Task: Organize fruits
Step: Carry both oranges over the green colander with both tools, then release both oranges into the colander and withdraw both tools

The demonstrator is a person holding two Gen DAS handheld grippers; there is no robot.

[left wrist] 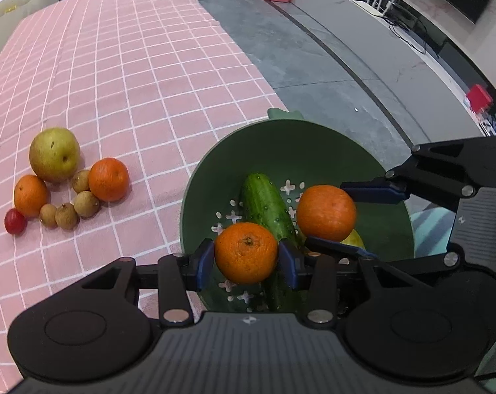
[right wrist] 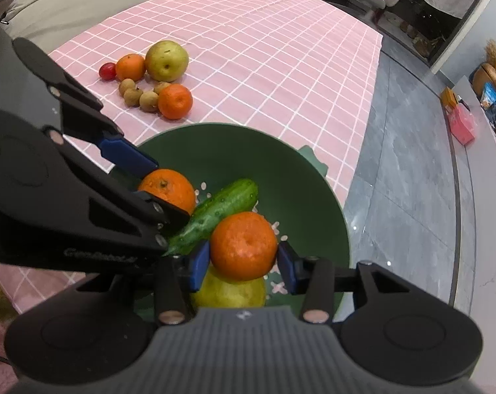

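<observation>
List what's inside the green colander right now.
In the green colander: a cucumber and a yellow-green fruit, mostly hidden by the right gripper and its orange. The left gripper holds another orange above it.

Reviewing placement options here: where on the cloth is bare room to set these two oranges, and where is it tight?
Free: the pink checked cloth beyond the pear, and the strip between the fruit cluster and the green colander. Crowded: the colander, with the cucumber, a yellow fruit and both grippers, left and right, each shut on an orange.
</observation>
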